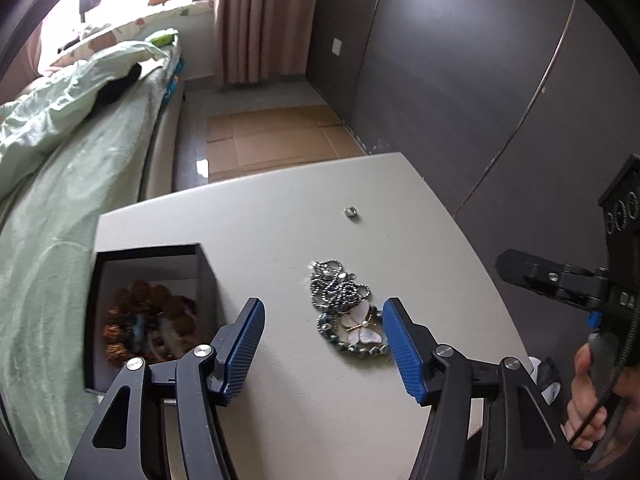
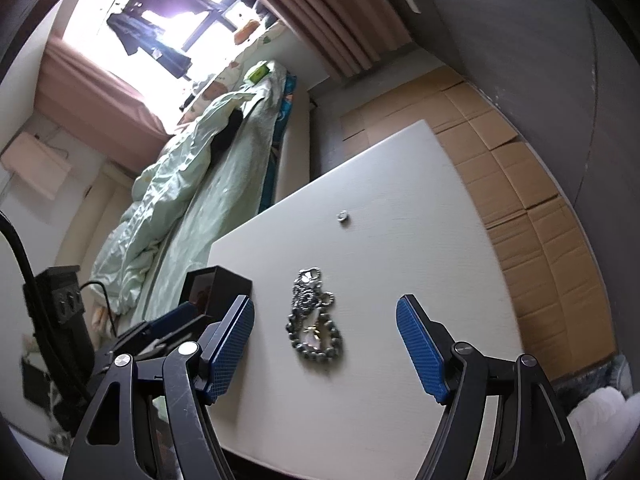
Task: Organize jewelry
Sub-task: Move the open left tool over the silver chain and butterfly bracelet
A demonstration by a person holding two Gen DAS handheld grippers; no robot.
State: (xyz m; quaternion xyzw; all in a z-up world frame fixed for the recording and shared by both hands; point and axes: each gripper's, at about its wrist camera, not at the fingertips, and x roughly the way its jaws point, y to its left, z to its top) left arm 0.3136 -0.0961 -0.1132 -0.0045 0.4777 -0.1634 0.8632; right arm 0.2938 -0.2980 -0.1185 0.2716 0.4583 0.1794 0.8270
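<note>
Lying just ahead of the left claw (image 1: 324,356), between its 2 parted pads: a beaded necklace (image 1: 347,312) with butterfly pendant (image 1: 362,326), on the surface (image 1: 280,208). Probably handling light, limp and slippery; pinching the bunched beads, not the fragile pendant. Right claw (image 2: 325,346) also hanging apart, empty.

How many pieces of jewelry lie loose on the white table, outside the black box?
2: the beaded necklace with butterfly pendant near the table's middle, and a small ring farther back. The black box holds more, partly hidden.
</note>
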